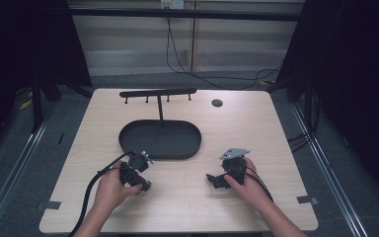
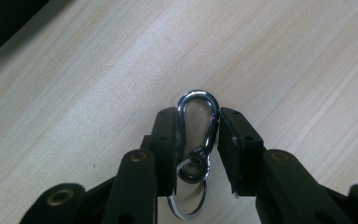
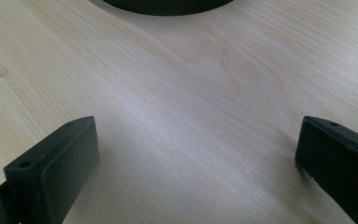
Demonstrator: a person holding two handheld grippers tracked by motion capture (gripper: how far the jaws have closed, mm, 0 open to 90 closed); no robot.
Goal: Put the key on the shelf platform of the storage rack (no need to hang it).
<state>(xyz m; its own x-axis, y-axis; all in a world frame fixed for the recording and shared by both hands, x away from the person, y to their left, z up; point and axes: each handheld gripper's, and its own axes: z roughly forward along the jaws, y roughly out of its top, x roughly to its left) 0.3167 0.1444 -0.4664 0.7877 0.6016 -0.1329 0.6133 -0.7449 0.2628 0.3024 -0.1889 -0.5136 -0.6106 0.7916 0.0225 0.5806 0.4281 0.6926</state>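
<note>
Your left tongs (image 2: 196,140) pinch a chrome carabiner clip (image 2: 197,122) across its long sides, one jaw on the solid spine, the other against the spring-gate side. The rounded nose pokes out beyond the jaw tips; the swivel eye and a split ring (image 2: 189,205) hang back between the jaws. The clip sits just above the bench (image 2: 284,56); whether it touches the wood, you cannot tell.

Handling, as judged: small, light, rigid metal, not fragile. Polished surface, so likely slippery against the pads. Pressure on the gate side may push the gate inward and let the clip twist. A hold on the spine and lower body looks safer. The ring will swing freely.

Your right tongs (image 3: 196,158) are spread wide, holding nothing, over bare bench near the black oval tray (image 1: 160,139). A hook rack (image 1: 158,92) stands behind the tray.
</note>
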